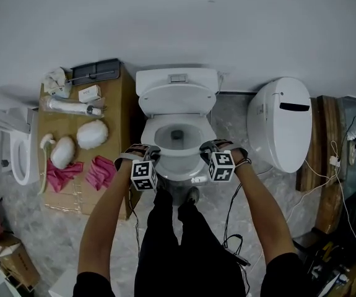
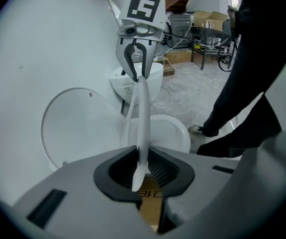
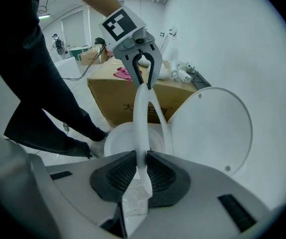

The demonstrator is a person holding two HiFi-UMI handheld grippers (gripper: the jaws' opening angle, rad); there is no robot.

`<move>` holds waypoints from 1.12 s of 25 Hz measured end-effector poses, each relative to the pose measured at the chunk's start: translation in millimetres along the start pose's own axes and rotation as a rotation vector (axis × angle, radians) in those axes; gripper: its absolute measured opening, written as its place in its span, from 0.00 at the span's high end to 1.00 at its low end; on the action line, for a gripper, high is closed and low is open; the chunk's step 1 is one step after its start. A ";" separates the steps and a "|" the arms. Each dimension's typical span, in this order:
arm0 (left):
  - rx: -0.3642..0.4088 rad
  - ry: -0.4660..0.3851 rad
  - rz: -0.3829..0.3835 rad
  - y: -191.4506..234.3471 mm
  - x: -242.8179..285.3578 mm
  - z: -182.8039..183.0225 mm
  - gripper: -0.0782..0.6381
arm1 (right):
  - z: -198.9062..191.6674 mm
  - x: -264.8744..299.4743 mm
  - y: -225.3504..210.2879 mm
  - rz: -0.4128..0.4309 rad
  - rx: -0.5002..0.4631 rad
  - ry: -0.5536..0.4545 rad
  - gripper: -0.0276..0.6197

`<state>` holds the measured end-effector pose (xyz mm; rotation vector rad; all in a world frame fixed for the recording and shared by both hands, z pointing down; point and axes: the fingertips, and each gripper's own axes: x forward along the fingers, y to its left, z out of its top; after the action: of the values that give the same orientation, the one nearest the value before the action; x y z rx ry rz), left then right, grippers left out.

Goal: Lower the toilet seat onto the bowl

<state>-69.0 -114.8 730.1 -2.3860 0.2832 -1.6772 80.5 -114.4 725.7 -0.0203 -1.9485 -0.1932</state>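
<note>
Left tongs: your left tongs [image 2: 142, 169] are clamped on the left rim of the toilet seat [image 2: 143, 113], pads on both faces of the thin edge.
Seat position: it hangs tilted between the upright lid [image 2: 78, 126] behind it and the bowl [image 2: 175, 133] below. It looks not yet down.
Right tongs: your right tongs [image 3: 143, 171] are closed on the opposite, right rim, level with the left pair.
Handling: likely stiff, light moulded plastic with a glossy, slippery face. It probably swings freely on its hinge, so expect it to drop and slam if a pad slips.
Hold: keep to the two side rims toward the near end, where you are now, and pinch squarely across the edge.
Writing, left: the small white box [image 1: 90, 93] on the cardboard box [image 3: 110, 91] carries a label too small to read.
Writing, box side: dark printed characters, partly hidden behind the seat — I cannot read them.
Writing, tongs: only black-and-white square markers — no brand shows.
</note>
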 end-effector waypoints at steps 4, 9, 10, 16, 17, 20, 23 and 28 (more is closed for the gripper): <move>0.031 -0.007 -0.081 -25.1 7.5 -4.4 0.78 | -1.4 12.6 23.0 0.039 -0.006 -0.017 0.82; 0.069 -0.012 -0.150 -48.1 19.4 -7.1 0.75 | -5.1 25.3 44.0 0.061 -0.032 -0.023 0.81; 0.075 -0.009 -0.163 -52.2 21.6 -7.7 0.75 | -5.8 28.5 48.5 0.071 -0.034 -0.021 0.80; 0.080 -0.006 -0.255 -83.8 37.0 -13.1 0.72 | -12.0 47.5 73.1 0.123 -0.013 -0.029 0.77; 0.079 -0.008 -0.261 -87.3 38.9 -13.7 0.71 | -12.7 50.5 76.2 0.127 -0.007 -0.031 0.76; 0.086 -0.010 -0.274 -98.0 44.7 -15.2 0.70 | -15.8 59.3 87.3 0.153 0.008 -0.033 0.74; 0.100 -0.004 -0.293 -108.7 53.4 -18.2 0.69 | -19.0 69.3 96.5 0.180 -0.002 -0.027 0.73; 0.100 -0.011 -0.302 -126.7 65.3 -22.8 0.68 | -23.4 85.8 113.0 0.215 -0.023 -0.017 0.70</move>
<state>-64.2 -12.7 831.9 -2.4579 -0.1694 -1.7510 81.5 -12.9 827.6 -0.2458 -1.9448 -0.0728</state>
